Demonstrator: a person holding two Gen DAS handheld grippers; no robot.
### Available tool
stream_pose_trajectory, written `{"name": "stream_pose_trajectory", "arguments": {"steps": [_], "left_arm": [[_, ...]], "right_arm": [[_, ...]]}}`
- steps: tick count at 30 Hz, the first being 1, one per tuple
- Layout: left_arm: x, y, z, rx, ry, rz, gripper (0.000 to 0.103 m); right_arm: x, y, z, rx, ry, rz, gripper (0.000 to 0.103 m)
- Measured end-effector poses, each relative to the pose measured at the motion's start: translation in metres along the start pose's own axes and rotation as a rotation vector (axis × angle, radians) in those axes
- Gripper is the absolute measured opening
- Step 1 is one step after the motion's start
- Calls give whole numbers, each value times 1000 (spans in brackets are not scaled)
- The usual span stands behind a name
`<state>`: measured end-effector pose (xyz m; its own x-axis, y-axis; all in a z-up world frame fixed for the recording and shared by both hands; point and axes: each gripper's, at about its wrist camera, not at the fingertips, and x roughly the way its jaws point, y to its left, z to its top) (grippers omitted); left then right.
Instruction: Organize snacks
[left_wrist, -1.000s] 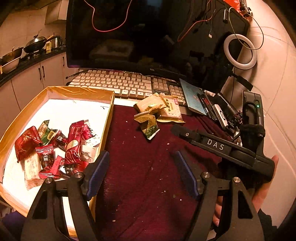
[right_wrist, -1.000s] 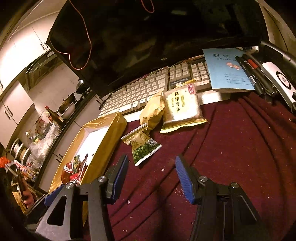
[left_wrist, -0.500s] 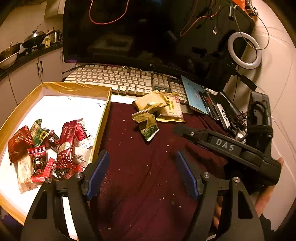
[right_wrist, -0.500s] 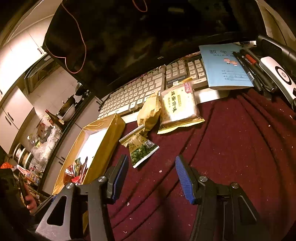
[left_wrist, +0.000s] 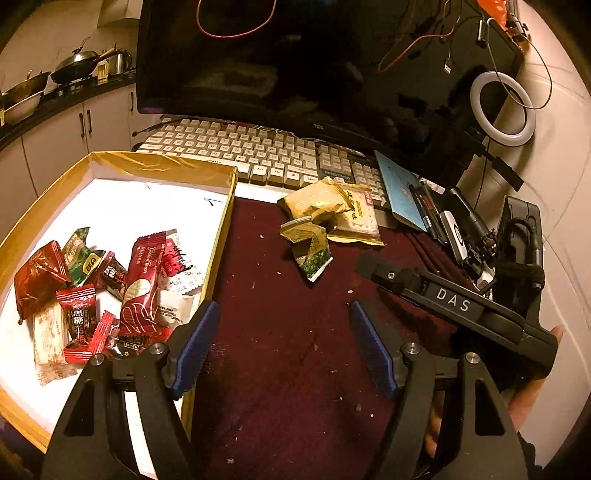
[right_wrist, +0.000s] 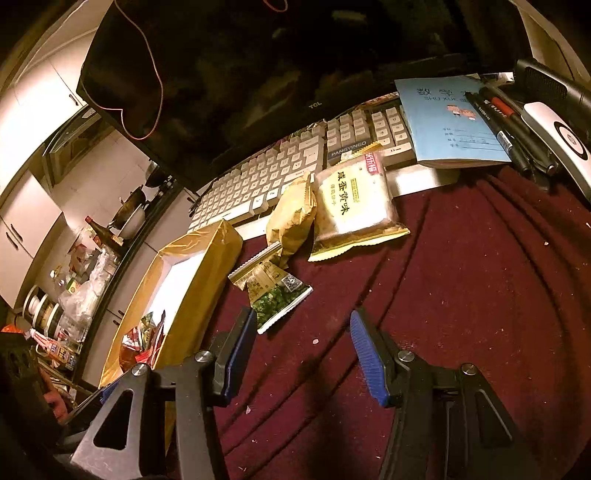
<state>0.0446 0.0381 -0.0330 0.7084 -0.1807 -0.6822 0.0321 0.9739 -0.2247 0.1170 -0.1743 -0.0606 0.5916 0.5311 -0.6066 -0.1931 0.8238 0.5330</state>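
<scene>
Both your left gripper (left_wrist: 284, 343) and right gripper (right_wrist: 303, 347) are wide open and empty. The green packet (right_wrist: 275, 295) lies near, right of the box (right_wrist: 207, 266); it is light, crinkly and slippery, so pinch its flat sealed edge.

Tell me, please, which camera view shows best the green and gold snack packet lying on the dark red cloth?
The right wrist view shows the green and gold snack packet best: it lies close before the open right gripper, its printing visible. In the left wrist view the same packet is farther, smaller and creased.
</scene>
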Motion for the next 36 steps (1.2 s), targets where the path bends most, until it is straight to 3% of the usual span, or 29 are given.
{"name": "stream_pose_trajectory", "arguments": {"steps": [28, 36], "left_arm": [[17, 8, 8, -19, 29, 6, 73], [21, 16, 12, -60, 31, -43, 73]], "right_arm": [[6, 3, -1, -13, 15, -10, 55], [2, 21, 13, -50, 26, 2, 55]]}}
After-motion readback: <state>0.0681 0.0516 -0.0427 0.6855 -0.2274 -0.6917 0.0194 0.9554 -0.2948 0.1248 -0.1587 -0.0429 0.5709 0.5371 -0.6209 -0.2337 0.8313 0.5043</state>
